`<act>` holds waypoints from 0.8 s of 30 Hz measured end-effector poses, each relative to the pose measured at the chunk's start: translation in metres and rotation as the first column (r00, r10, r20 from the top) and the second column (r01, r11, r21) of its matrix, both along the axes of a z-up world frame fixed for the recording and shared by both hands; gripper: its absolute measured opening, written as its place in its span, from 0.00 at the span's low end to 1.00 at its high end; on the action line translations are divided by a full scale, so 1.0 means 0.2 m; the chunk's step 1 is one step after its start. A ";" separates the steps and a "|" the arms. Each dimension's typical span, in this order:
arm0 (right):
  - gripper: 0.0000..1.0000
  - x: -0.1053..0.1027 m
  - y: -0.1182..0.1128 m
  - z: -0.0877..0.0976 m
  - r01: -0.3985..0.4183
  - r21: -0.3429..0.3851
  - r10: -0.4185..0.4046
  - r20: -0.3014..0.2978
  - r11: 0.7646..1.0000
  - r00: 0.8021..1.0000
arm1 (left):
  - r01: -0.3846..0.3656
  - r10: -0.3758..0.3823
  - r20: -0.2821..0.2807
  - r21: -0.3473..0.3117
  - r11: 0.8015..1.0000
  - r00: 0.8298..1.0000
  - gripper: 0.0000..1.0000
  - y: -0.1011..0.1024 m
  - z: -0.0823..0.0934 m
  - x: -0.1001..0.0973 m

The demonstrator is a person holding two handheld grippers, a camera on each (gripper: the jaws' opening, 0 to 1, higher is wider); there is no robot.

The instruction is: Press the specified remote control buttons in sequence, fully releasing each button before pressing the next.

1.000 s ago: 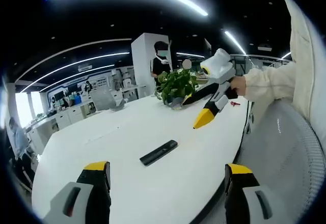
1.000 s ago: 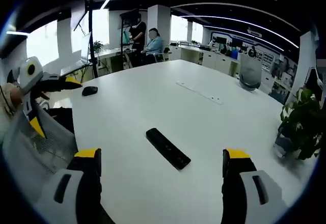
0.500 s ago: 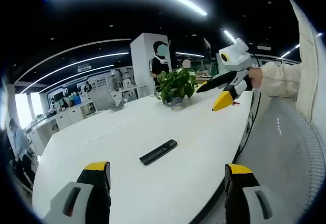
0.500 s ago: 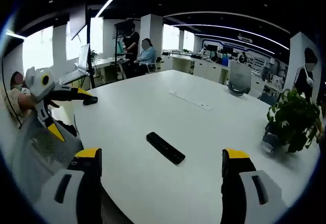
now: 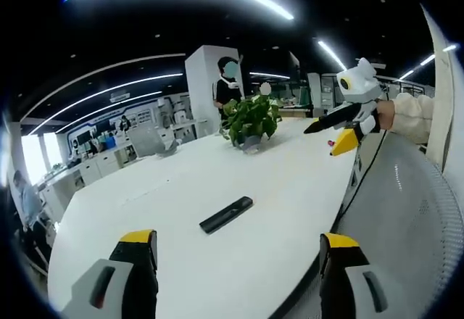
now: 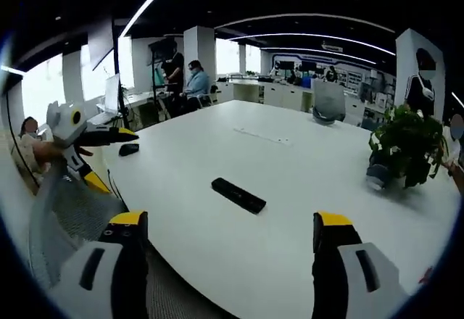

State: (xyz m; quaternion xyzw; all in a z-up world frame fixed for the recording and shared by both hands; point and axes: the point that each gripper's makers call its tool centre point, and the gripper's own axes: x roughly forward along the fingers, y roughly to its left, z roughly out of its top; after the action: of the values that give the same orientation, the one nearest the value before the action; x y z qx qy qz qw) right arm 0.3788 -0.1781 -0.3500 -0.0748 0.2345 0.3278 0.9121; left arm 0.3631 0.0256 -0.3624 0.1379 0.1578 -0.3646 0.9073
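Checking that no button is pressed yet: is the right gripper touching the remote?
Apart. In the right gripper view, bare table lies between the open right gripper and the remote.

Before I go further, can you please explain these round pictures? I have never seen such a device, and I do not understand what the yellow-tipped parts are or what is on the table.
A person holds one hand-held gripper in each hand; there is no robot arm. Each gripper carries a fisheye camera that looks forward along its own two jaws, so the pictures are round.

In the left gripper view, the left gripper rises from the bottom, jaws wide apart, holding nothing. The right gripper shows at the right, held by a hand in a pale sleeve, over the table's edge.

In the right gripper view, the right gripper is also open and holds nothing. The left gripper shows at the left.

On the white table lies a black remote control, untouched. A potted plant stands further back, and a small dark object, perhaps a computer mouse, lies near the table's edge.
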 end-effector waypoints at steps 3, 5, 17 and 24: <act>0.98 -0.04 0.00 -0.02 0.002 -0.013 -0.002 -0.006 1.000 1.000 | 0.001 -0.001 -0.004 0.003 1.000 1.000 0.97 0.00 0.00 0.00; 0.97 -0.06 -0.02 -0.04 0.008 -0.030 -0.009 -0.009 1.000 1.000 | 0.000 0.000 -0.005 0.006 1.000 1.000 0.97 0.00 -0.01 0.00; 0.92 -0.03 -0.04 0.00 0.044 -0.044 -0.040 0.100 0.998 0.994 | -0.008 0.008 -0.016 0.008 1.000 1.000 0.97 0.01 -0.02 0.00; 0.90 -0.04 -0.01 -0.04 0.021 -0.046 -0.018 0.060 0.999 0.998 | 0.004 -0.004 -0.025 0.029 1.000 1.000 0.97 0.00 -0.03 -0.01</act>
State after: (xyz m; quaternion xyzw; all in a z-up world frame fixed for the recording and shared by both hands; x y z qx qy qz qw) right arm 0.3700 -0.1810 -0.3589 -0.1036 0.2155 0.3110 0.9199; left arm 0.3613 0.0250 -0.3690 0.1468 0.1744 -0.3657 0.9024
